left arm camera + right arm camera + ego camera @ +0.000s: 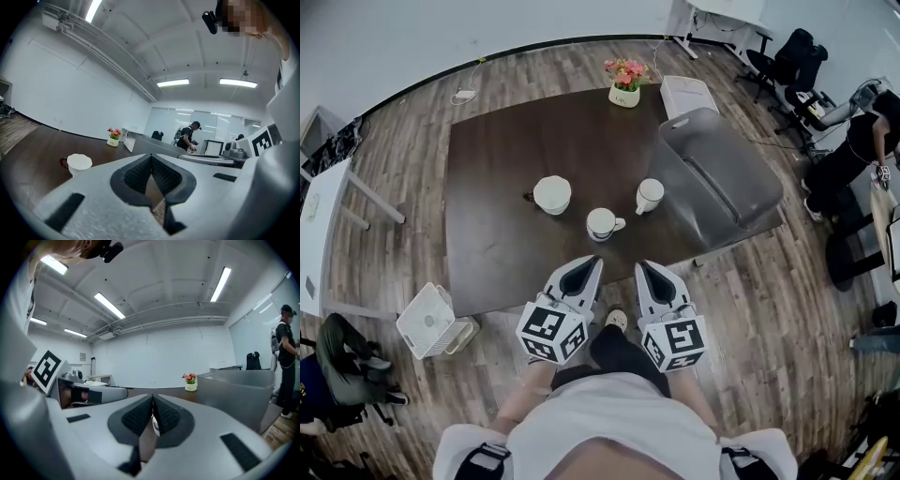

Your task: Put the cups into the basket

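Observation:
Three white cups stand on the dark table (497,234): a wavy-rimmed cup (551,194) (78,163), a handled cup (602,224) in the middle, and a third cup (650,195) to the right. The grey basket (717,173) (243,390) sits on the table's right side, close to the third cup. Both grippers are level at the table's near edge, short of the cups. My left gripper (592,263) (151,158) is shut, its pads meeting with nothing between them. Beside it, my right gripper (644,268) (153,398) is also shut and holds nothing.
A pot of flowers (625,82) (114,136) (190,380) and a white box (686,92) sit at the table's far edge. A white slatted appliance (427,321) stands on the floor left of the table. Office chairs (787,61) and a person (861,141) are at the right.

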`<state>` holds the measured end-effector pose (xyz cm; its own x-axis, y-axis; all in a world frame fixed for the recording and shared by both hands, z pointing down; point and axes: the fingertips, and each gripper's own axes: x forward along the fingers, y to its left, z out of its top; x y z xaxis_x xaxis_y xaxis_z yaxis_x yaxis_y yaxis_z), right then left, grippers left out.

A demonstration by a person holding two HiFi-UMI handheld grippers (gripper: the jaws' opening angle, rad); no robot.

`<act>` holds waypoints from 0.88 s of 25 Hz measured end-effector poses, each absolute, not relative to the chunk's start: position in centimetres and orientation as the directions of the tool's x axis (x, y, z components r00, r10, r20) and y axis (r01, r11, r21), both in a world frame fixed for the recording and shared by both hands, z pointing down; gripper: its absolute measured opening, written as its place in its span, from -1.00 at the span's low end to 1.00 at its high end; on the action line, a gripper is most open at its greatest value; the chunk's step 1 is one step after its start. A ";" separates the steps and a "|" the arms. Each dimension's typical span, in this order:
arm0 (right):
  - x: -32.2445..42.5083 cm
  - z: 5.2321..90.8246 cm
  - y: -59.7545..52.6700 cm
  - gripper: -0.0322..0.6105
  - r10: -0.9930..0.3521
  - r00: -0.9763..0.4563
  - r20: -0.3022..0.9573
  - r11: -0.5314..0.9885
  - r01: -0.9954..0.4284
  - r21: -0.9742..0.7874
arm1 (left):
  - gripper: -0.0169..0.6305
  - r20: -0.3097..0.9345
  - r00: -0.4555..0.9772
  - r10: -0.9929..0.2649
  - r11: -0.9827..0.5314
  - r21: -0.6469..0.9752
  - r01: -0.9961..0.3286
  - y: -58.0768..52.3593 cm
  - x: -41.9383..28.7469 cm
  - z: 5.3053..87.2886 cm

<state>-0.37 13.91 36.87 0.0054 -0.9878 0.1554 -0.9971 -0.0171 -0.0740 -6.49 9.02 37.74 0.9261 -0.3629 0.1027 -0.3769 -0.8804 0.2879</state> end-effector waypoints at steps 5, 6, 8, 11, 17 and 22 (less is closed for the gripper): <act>4.3 36.6 9.2 -0.86 -0.991 -0.040 0.129 0.032 -0.997 -0.068 | -0.92 0.084 0.912 -0.401 -0.868 0.284 -0.408 3.8 -2.2 37.4; 5.2 36.8 8.4 -0.86 -0.991 -0.051 0.122 0.042 -0.996 -0.080 | -0.92 0.083 0.908 -0.410 -0.865 0.279 -0.416 3.0 -1.5 37.6; 6.6 37.4 6.9 -0.86 -0.991 -0.068 0.118 0.057 -0.994 -0.091 | -0.92 0.080 0.899 -0.431 -0.859 0.270 -0.436 1.6 -0.5 38.0; 7.7 38.0 4.7 -0.86 -0.986 -0.107 0.131 0.100 -0.993 -0.061 | -0.92 0.074 0.880 -0.469 -0.841 0.266 -0.471 -0.6 0.2 38.3; 6.6 38.8 1.4 -0.84 -0.952 -0.238 0.194 0.228 -0.971 -0.074 | -0.92 0.127 0.851 -0.510 -0.803 0.285 -0.524 -3.9 -0.3 39.4; 3.4 42.6 -0.6 -0.18 -0.819 -0.424 0.386 0.409 -0.904 -0.126 | -0.92 0.180 0.856 -0.485 -0.800 0.303 -0.517 -6.3 -0.4 41.1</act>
